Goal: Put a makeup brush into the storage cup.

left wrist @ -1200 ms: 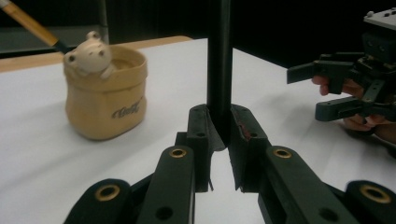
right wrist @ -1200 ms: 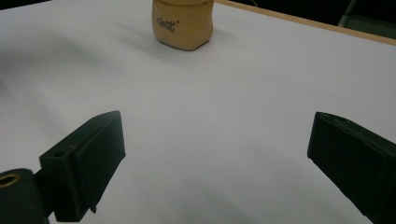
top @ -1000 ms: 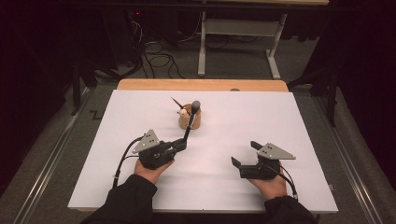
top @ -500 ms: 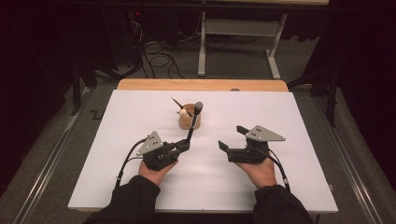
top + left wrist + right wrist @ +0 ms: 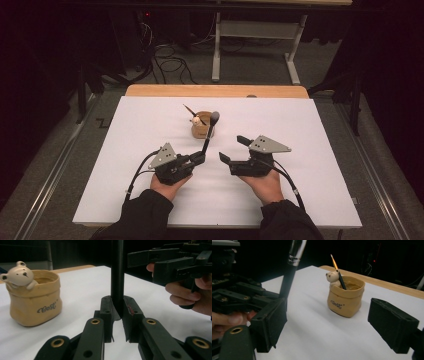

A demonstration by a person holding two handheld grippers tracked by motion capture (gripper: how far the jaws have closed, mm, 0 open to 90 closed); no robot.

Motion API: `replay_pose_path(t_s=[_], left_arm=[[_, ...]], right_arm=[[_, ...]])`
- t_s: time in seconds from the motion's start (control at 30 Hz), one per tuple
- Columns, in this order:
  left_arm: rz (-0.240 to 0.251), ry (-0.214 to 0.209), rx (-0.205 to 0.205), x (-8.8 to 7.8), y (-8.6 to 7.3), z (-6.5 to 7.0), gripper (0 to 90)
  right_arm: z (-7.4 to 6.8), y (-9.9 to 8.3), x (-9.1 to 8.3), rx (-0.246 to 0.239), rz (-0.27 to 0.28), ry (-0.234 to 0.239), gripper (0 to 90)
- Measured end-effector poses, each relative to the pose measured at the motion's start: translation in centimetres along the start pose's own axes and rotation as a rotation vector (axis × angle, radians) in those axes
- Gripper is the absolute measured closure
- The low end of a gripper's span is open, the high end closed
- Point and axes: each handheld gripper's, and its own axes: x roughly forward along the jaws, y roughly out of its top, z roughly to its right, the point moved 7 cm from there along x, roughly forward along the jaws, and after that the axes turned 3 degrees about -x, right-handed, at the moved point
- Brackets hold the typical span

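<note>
Tan bear pot (image 5: 346,299) holds one thin brush (image 5: 337,269), leaning.

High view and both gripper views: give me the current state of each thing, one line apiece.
Left gripper: shut on the brush, handle upright between its jaws.
Brush: held off the table, bristle end up, beside the pot.
Right gripper: open, nothing between its jaws, which have just been closing a little.
Pot: upright on the white table, bear figure on its rim.
Pencil: standing tilted in the pot.
</note>
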Motion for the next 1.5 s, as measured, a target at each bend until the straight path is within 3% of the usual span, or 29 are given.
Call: replay_pose_path(t_s=[0.23,0.5,0.77,1.5], left_arm=[[0.002,-0.018,0.003,0.4,-0.2,0.5,79.8],[-0.011,-0.029,0.008,0.8,-0.5,0.9,79.8],[-0.04,-0.043,0.028,1.4,-1.2,1.7,79.8],[-0.068,-0.073,0.067,2.4,-2.0,3.2,79.8]], right_arm=[[-0.6,0.2,-0.3,0.02,0.032,0.026,20.9],[-0.8,0.2,-0.4,0.087,0.065,0.066,28.4],[-1.4,0.9,-1.0,0.095,0.117,0.09,45.4],[-0.7,1.0,-1.4,0.22,0.188,0.145,65.4]])
